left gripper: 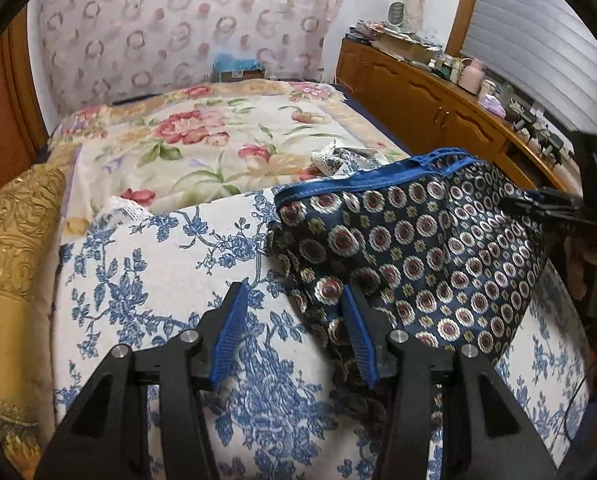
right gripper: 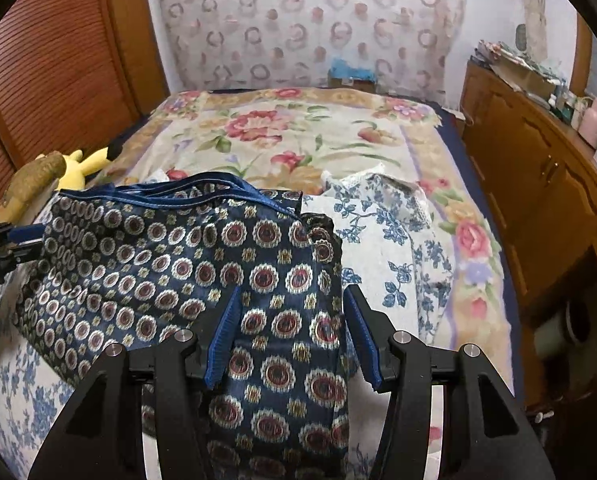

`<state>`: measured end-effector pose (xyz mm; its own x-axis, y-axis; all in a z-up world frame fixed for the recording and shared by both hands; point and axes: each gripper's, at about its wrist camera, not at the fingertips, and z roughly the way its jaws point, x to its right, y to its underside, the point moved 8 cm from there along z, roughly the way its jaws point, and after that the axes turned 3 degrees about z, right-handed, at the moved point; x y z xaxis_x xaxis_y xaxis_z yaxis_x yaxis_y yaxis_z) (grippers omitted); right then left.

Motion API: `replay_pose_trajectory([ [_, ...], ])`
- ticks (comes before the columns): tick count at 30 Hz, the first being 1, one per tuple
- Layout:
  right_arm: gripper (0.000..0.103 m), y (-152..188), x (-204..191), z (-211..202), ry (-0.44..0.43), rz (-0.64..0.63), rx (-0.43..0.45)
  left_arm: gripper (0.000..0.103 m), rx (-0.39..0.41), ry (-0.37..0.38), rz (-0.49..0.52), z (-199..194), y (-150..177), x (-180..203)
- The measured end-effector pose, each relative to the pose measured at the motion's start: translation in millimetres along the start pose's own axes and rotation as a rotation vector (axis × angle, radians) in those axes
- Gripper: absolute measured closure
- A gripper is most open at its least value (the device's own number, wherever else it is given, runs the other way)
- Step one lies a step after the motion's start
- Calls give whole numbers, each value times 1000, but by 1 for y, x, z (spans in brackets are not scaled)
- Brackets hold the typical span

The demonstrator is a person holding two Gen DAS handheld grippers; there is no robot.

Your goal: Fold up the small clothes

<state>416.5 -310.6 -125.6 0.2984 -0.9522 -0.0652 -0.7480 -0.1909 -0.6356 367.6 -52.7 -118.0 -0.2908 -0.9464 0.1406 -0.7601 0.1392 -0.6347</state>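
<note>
Shorts (left gripper: 410, 248) in dark navy with a medallion print and a blue waistband lie on a blue-and-white floral cloth (left gripper: 158, 272) spread over the bed's flowered bedspread (left gripper: 202, 136). In the left wrist view the garment fills the centre right of the frame, with its waistband running along the top toward the upper right; the left gripper (left gripper: 294, 336) sits at the lower centre with its fingers spread apart and nothing between them, its right pad just at the garment's near left edge. In the right wrist view the shorts (right gripper: 202, 264) occupy the left and centre, and the right gripper (right gripper: 292, 336) is likewise released, its fingers straddling a strip of fabric that hangs down the lower centre without pinching it. The garment's long axis appears to run across from one gripper to the other, so each hand is near its own end, with the right one more squarely over cloth. The coming move probably turns on closing on those two ends. No brand, label or legible writing shows anywhere.
</note>
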Motion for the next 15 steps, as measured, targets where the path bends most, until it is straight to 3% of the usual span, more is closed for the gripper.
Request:
replay_pose_trajectory([
  [8,39,5,4,14,5,20,-35,55,19,61,-68,4,-12,-2],
  [15,37,8,6,21,-11,31,-44,55,65,41,-38,-15,-19,-1],
])
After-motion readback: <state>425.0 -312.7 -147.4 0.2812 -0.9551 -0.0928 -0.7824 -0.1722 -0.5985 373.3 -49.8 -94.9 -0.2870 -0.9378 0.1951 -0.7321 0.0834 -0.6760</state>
